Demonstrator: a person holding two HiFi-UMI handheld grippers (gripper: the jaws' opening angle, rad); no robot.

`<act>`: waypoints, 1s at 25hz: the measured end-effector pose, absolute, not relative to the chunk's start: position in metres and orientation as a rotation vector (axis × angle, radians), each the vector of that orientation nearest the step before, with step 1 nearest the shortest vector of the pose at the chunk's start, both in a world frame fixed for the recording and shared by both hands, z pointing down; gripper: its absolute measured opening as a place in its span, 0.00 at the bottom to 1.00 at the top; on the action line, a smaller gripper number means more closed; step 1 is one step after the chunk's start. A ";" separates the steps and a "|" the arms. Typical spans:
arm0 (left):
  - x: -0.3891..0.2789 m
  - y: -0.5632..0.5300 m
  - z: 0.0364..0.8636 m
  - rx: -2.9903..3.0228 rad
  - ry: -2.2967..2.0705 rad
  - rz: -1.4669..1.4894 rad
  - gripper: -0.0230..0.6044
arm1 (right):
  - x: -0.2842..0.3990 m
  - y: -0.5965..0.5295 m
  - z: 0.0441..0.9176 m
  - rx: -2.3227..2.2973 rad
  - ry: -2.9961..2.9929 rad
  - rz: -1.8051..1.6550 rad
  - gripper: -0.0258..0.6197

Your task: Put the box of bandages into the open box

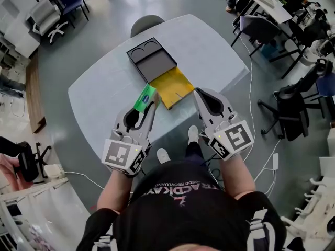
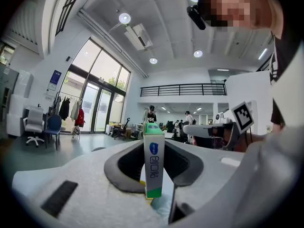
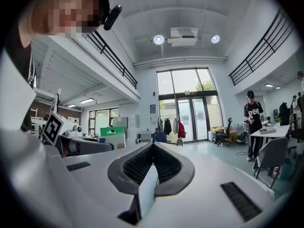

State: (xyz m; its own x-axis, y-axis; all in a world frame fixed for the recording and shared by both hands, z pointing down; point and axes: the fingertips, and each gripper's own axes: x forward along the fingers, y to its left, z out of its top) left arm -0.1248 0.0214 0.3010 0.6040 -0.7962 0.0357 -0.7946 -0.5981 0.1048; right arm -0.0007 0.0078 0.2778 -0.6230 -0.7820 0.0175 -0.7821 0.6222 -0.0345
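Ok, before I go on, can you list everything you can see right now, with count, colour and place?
table: one, pale grey, centre of the head view
open box: one, black, far half of the table, two round recesses at its far end
lid: one, yellow inside, lying open flat against the box's near side
box of bandages: one, green and white, at the lid's left edge
round chair: one, grey, at the table's far edge
office chairs: several, dark, on the floor to the right
left gripper: one, white and grey, clamped on the box of bandages
right gripper: one, white and grey, jaws together and empty, tips by the lid's right corner
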 end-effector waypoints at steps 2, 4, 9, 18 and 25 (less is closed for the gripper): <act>-0.124 0.022 0.301 2.718 -1.340 -0.024 0.20 | -0.001 0.008 0.278 1.369 -2.823 0.063 0.06; -0.124 0.022 0.302 2.721 -1.331 -0.023 0.20 | -0.001 0.008 0.279 1.372 -2.819 0.064 0.06; -0.120 0.022 0.305 2.723 -1.313 -0.019 0.20 | 0.002 0.009 0.281 1.370 -2.815 0.062 0.06; -0.118 0.012 0.301 2.718 -1.311 -0.038 0.20 | 0.005 -0.005 0.277 1.369 -2.813 0.066 0.06; -0.113 0.000 0.311 2.685 -1.302 -0.045 0.20 | 0.011 -0.021 0.279 1.364 -2.798 0.064 0.06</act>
